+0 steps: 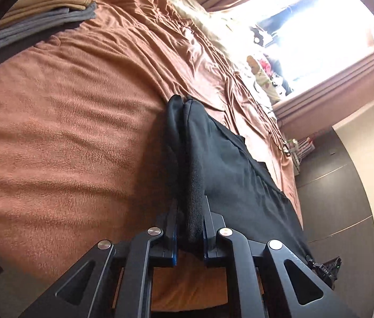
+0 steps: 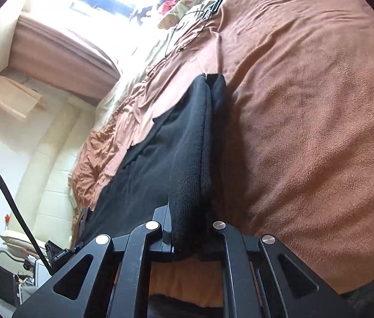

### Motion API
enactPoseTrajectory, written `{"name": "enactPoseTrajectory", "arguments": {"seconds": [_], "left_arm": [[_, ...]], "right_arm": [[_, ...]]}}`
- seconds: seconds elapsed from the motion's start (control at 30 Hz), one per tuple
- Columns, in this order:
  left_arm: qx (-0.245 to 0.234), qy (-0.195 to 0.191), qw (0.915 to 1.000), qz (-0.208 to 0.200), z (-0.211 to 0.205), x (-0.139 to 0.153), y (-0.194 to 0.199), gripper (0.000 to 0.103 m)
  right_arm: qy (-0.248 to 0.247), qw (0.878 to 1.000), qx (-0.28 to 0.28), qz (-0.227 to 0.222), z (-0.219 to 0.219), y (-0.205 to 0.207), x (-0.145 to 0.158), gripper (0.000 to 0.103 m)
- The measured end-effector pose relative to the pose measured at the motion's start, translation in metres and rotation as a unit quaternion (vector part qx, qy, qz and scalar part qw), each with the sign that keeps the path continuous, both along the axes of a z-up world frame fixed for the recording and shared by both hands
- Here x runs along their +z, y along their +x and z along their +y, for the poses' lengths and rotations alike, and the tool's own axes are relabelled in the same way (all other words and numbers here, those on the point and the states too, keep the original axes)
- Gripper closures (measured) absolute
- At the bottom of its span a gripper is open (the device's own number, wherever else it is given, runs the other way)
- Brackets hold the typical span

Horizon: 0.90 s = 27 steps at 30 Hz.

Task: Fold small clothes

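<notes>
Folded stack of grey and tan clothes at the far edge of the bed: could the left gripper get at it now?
Probably not yet: the left gripper is shut on the black knit garment. The stack lies apart across bare brown blanket, nothing between.

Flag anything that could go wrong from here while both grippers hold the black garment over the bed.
1. The left gripper and the right gripper each pinch only a bunched edge of the black garment; it might slip out of the grip.
2. The cloth spans both grippers, so uneven pulling could skew the fold.
3. The hanging part may drag on the fuzzy brown blanket and bunch up.
</notes>
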State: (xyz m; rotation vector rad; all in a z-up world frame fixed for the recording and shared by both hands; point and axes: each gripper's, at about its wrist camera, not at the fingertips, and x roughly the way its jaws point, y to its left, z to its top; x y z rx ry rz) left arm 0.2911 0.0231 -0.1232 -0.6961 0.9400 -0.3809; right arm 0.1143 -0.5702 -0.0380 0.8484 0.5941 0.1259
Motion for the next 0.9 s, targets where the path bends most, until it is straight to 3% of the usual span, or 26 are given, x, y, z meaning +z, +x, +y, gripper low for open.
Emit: {"name": "enactPoseTrajectory", "arguments": {"seconds": [0.23, 0.5, 0.6, 0.67, 0.77, 0.9], "left_arm": [[-0.004, -0.01, 0.9999, 0.003, 0.013, -0.008, -0.035, 0.09], [0.007, -0.019, 0.9996, 0.02, 0.015, -0.032, -0.047, 0.09], [0.006, -0.022, 0.9996, 0.014, 0.015, -0.028, -0.048, 0.09], [0.004, -0.02, 0.9997, 0.01, 0.013, -0.026, -0.046, 0.09], [0.004, -0.027, 0.9996, 0.009, 0.014, -0.028, -0.045, 0.09], [0.002, -0.022, 0.9997, 0.007, 0.014, -0.029, -0.045, 0.09]], "right_arm": [[-0.009, 1.0, 0.013, 0.014, 0.005, -0.03, -0.013, 0.097], [-0.02, 0.998, 0.007, 0.065, 0.004, -0.036, -0.034, 0.092], [-0.052, 0.995, -0.016, 0.089, 0.001, -0.042, -0.02, 0.084], [-0.063, 0.994, -0.023, 0.082, -0.004, -0.05, -0.007, 0.071], [-0.102, 0.991, -0.035, 0.073, -0.004, -0.062, 0.02, 0.07], [-0.153, 0.987, -0.011, 0.055, 0.024, -0.066, 0.058, 0.071]]}}
